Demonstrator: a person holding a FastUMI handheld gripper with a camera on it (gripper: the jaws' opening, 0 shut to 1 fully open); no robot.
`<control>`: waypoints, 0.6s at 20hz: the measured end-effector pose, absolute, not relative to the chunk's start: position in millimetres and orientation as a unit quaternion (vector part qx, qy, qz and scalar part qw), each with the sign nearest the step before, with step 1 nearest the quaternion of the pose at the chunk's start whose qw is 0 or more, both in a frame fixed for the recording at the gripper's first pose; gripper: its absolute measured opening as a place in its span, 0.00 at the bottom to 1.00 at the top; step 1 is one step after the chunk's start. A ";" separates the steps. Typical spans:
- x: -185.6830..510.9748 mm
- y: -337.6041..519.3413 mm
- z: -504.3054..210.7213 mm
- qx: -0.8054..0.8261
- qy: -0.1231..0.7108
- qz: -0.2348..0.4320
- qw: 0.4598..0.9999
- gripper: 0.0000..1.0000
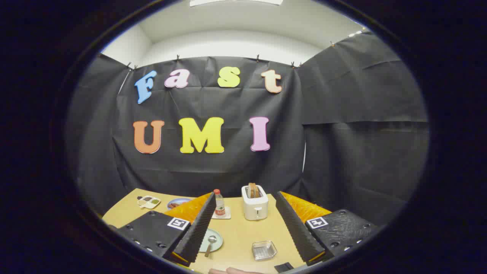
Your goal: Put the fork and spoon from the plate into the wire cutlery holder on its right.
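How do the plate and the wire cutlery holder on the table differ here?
The plate is round, flat and pale green; the wire cutlery holder is a squarish, metallic mesh basket with raised sides. The plate carries a spoon; the holder looks empty. The left finger of the open gripper partly hides the plate, while the holder lies uncovered between the fingers. Both rest on the wooden table, nearer than the toaster.

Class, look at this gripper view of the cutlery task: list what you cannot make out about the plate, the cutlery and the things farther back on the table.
- Fork: the plate is half hidden behind a finger; beside the spoon no fork can be made out.
- Wire cutlery holder: too small to tell what, if anything, lies inside.
- Bottle: label too small.
- Small dishes at the far edge: contents too small.
- Gripper: open, holding nothing.
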State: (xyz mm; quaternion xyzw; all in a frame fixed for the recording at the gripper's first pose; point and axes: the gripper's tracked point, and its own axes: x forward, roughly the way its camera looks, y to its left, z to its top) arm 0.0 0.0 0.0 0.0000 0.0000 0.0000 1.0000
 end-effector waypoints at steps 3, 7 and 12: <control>3.5 -3.7 -0.7 0.006 0.002 -0.010 1.000 0.96; 12.6 -0.8 -4.1 0.002 0.008 -0.003 1.000 0.96; 31.5 14.3 -21.3 -0.007 0.028 0.020 0.999 0.96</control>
